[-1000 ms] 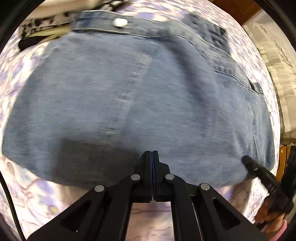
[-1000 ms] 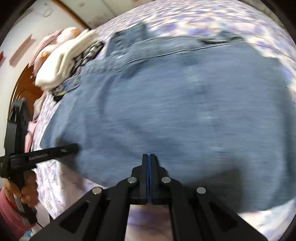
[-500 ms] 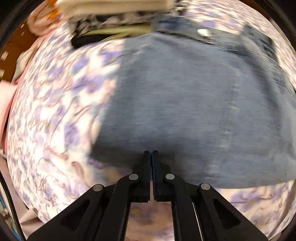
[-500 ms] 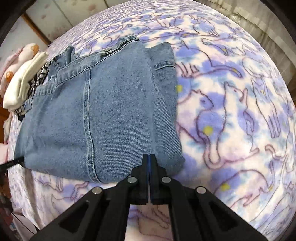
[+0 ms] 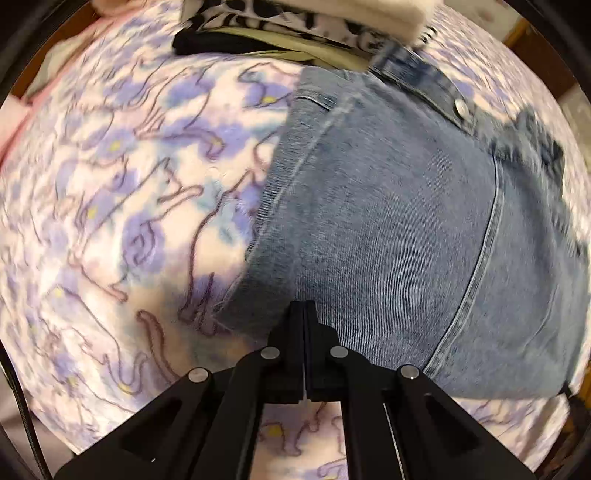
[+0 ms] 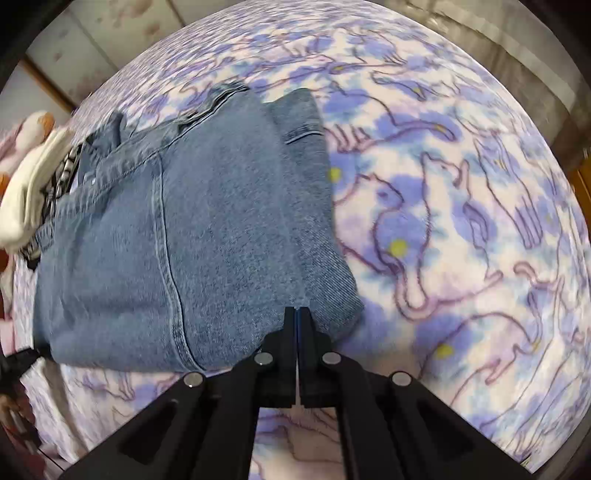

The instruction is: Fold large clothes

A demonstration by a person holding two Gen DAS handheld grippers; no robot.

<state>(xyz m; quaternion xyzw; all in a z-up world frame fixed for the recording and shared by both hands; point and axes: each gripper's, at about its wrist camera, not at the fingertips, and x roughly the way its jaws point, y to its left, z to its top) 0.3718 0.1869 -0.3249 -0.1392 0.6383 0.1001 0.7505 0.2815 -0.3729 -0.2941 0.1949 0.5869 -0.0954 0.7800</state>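
- The folded jeans lie flat on a blanket that has a print of purple cats and yellow dots.
- In the left wrist view, the left claw has its two fingers pressed together and nothing is between them. Its tips are over the near left corner of the jeans; I cannot tell if they touch the denim.
- In the right wrist view, the right claw is also closed with nothing inside. Its tips are over the near right corner of the jeans.
- The waistband with a metal button is at the far side of the jeans, and a long seam runs down the upper layer.
- Behind the jeans there is a stack of other folded clothes: a cream piece on top, a black-and-white patterned piece under it, and a black one at the bottom. The waistband end of the jeans is just beside this stack.
- The blanket is bare to the right of the jeans.
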